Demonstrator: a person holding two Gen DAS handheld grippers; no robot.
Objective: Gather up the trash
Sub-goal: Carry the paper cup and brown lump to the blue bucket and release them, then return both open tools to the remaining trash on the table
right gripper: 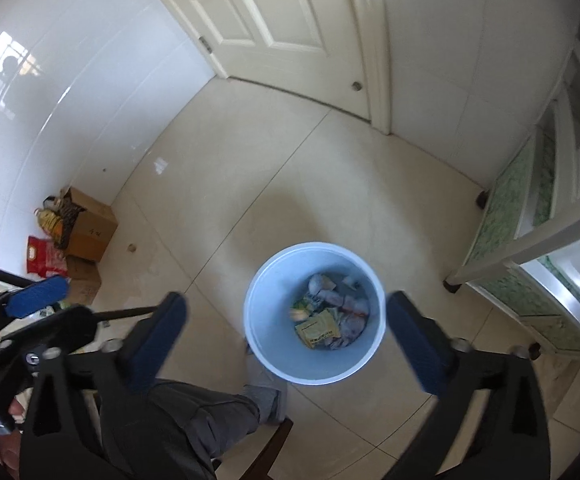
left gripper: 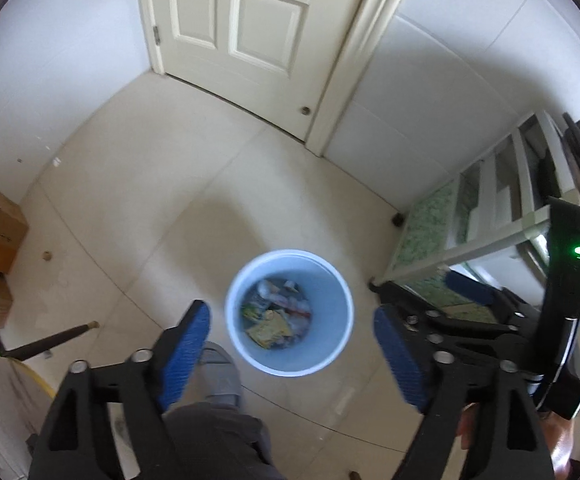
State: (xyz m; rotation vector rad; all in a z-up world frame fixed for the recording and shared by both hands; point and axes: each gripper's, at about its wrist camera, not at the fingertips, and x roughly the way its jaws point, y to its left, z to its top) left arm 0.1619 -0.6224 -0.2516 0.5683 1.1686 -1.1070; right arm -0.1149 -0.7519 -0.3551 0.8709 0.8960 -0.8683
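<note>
Hanging above a pale blue bin (left gripper: 290, 312) on the tiled floor (left gripper: 161, 184), both tongs point steeply downward with their jaws spread wide and nothing between them. The left gripper (left gripper: 292, 346) frames the bin between its blue-padded fingers (left gripper: 187, 350), and neither pad touches the rim or anything else. The right gripper (right gripper: 285, 338) is spread just as wide, its fingers (right gripper: 157, 340) standing to either side of the bin (right gripper: 314, 314) in its own view, also holding nothing. The trash (left gripper: 275, 318) lies at the bottom of the bin: crumpled wrappers and scraps, with a yellow packet (right gripper: 320, 330) on top. A person's leg in grey trousers (right gripper: 193, 416) and a grey slipper (left gripper: 217, 376) sit just beside the bin on its near side. A cream panelled door (left gripper: 245, 28) stands closed at the far wall, cardboard boxes (right gripper: 89, 228) rest against the white wall to the left, and a white shelf unit (right gripper: 530, 240) with green patterned panels stands to the right, near the bin but apart from it.
</note>
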